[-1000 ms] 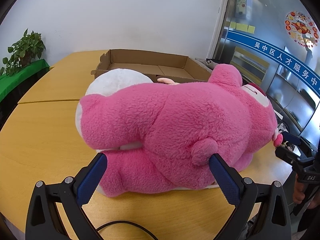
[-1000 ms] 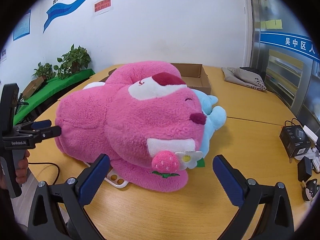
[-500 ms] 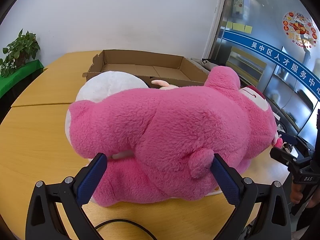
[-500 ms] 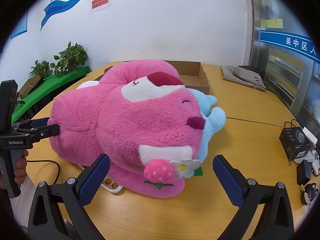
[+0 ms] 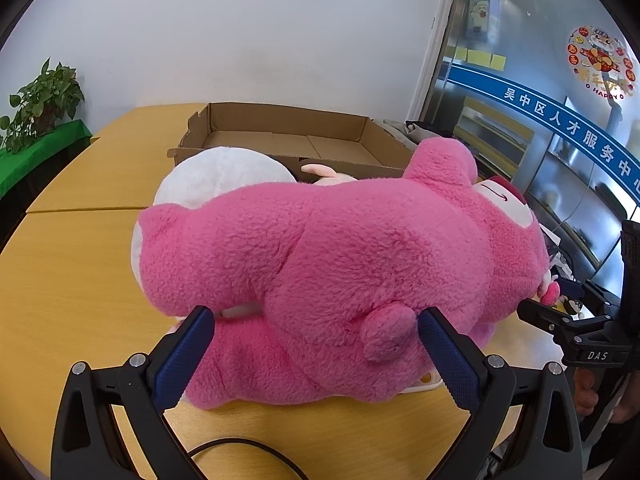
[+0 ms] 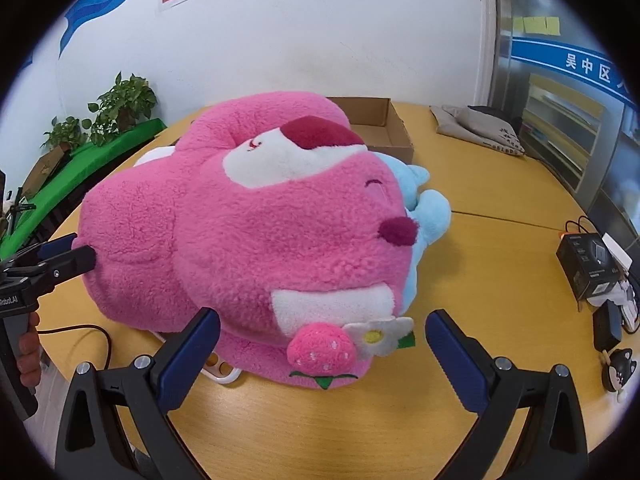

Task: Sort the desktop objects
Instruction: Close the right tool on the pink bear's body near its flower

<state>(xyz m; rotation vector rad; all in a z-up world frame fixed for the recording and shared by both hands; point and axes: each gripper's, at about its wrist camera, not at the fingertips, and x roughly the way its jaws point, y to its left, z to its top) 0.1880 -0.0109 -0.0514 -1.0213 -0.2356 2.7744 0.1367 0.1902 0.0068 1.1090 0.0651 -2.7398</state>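
Observation:
A big pink plush bear lies on its side on the wooden table. My left gripper is open, its blue pads flanking the bear's rump and small tail without squeezing. The right wrist view faces the pink bear, with a strawberry and a flower at its chin. My right gripper is open on either side of that strawberry. A white plush lies behind the bear and a light blue plush is wedged against its far side. An open cardboard box stands behind them.
A white plastic item pokes out under the bear. A black box, a charger and a small figurine sit at the table's right edge. A grey bag lies at the back. A cable runs along the front edge.
Both grippers have closed in on the bear, which now fills more of each view. Both stay open, and the plush toys have not moved.

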